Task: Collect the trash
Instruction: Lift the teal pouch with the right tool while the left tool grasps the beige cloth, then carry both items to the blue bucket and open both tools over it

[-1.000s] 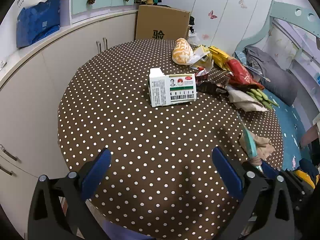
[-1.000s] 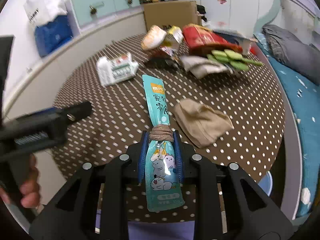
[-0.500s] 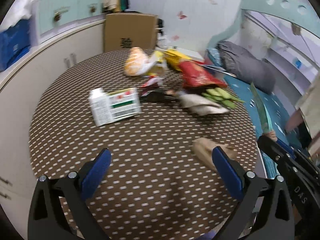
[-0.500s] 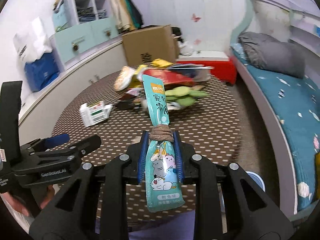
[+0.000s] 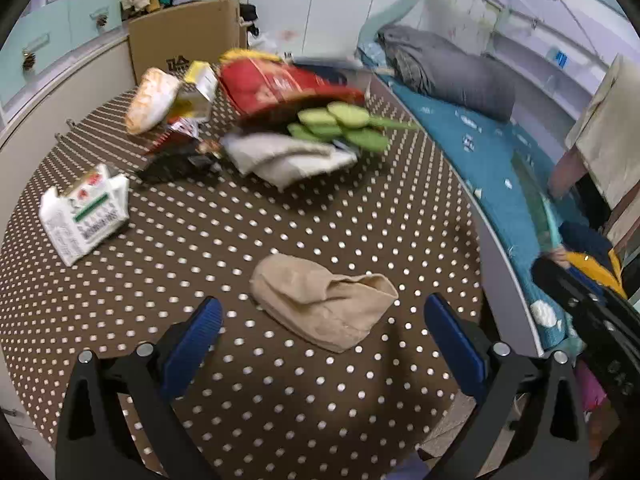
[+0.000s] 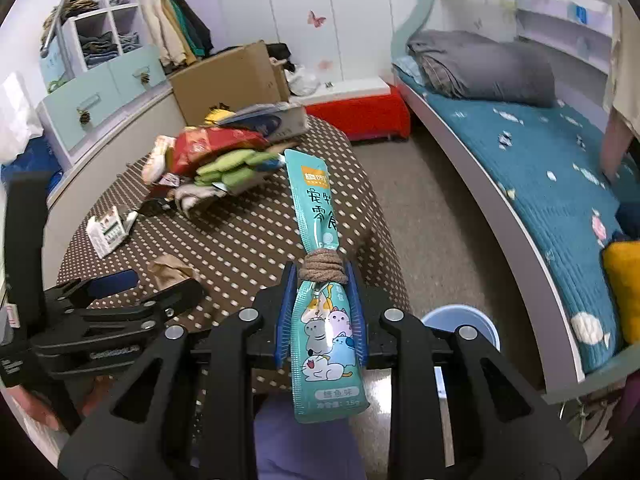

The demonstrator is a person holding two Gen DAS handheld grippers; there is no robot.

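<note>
Brightness: even, soft indoor light, cool violet tint on the walls; source not visible.
Shadows: faint, a soft dark patch on the brown polka-dotted worktop [image 5: 248, 240] just ahead of the left tool [image 5: 320, 332].
Glare: mild sheen on the teal glossy snack sachet [image 6: 320, 240].
Blur: motion smear on the far pile beyond the left tool.
Distortion: strong fisheye bending, black corners.

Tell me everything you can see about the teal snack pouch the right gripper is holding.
The teal snack pouch is a long, glossy foil-like sachet with cartoon cats on its lower half and white characters above. A brown band is knotted around its waist. It stands roughly upright, clamped at mid-length in the right gripper, its top leaning slightly left, clear of the table.
</note>
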